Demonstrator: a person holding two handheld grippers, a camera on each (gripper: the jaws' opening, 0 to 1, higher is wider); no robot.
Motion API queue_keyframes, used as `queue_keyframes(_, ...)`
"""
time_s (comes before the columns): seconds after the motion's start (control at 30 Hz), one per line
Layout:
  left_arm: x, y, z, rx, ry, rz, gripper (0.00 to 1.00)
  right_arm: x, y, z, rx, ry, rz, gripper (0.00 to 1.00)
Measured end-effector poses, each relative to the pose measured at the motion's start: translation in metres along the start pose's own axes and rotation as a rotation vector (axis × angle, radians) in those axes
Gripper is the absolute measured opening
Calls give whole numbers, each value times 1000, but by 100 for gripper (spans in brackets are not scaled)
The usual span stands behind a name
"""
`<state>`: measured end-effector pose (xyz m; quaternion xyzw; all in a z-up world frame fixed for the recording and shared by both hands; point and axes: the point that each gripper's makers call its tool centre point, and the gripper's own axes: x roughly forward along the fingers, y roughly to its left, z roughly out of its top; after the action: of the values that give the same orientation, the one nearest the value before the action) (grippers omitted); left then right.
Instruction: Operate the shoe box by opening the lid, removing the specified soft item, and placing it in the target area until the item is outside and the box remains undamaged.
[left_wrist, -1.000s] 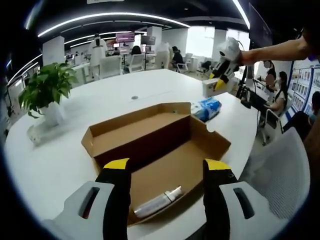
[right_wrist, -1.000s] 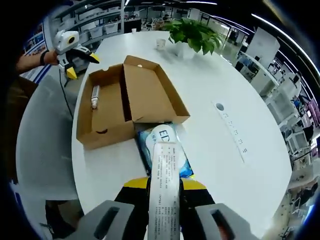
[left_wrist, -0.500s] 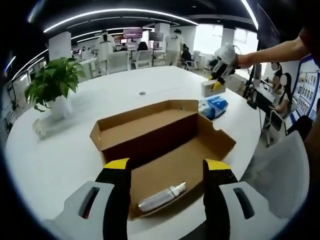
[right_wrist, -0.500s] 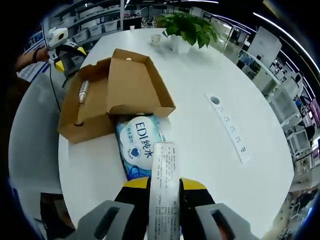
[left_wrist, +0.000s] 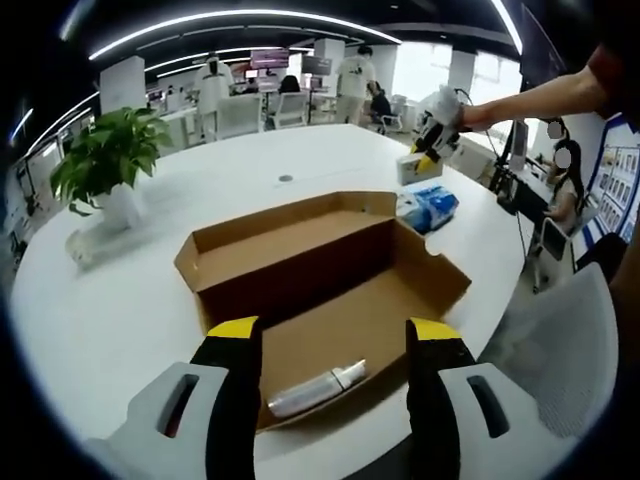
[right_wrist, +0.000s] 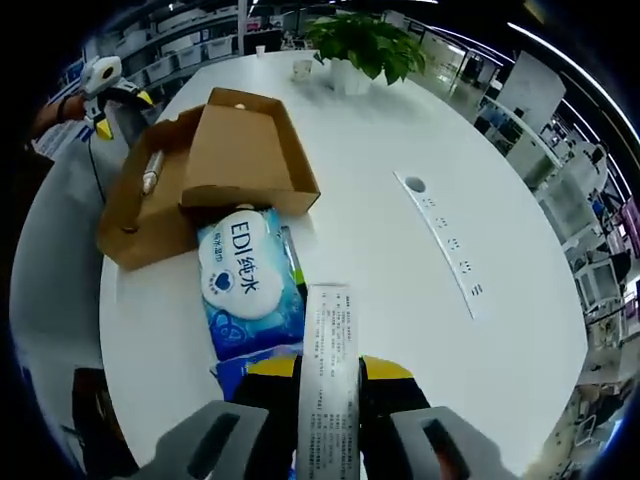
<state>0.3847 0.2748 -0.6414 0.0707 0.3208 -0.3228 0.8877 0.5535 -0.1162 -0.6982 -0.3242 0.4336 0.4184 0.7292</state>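
Observation:
The brown cardboard shoe box (left_wrist: 330, 290) lies open on the white table, its lid folded back. A white tube (left_wrist: 315, 388) rests on the box floor. My left gripper (left_wrist: 332, 332) hangs open over the near edge of the box, holding nothing. A blue soft wipes pack (right_wrist: 245, 285) lies on the table just outside the box (right_wrist: 200, 170); it is also visible as the wipes pack (left_wrist: 428, 205) beyond the box. My right gripper (right_wrist: 330, 366) is shut on a white printed carton (right_wrist: 330, 370), above the table beside the pack. In the left gripper view it appears as the right gripper (left_wrist: 437, 125).
A potted plant (left_wrist: 105, 165) and a small cup stand at the table's far side. A flat power strip (right_wrist: 440, 240) lies on the table to the right of the box. A grey chair (left_wrist: 560, 340) sits by the table edge. People work at desks behind.
The right gripper view has swung, so the box and the wipes pack now sit further left and the whole pack shows. The carton stays gripped. The left gripper has barely moved.

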Motion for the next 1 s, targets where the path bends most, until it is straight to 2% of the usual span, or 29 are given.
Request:
queue_keyframes(0.47, -5, 1, -4, -17, 21, 24, 58, 28, 12, -6, -35, 37, 51, 18)
queue_keyframes(1.0, 0, -3, -5, -11, 48, 26, 58, 42, 5, -17, -57, 51, 83, 18)
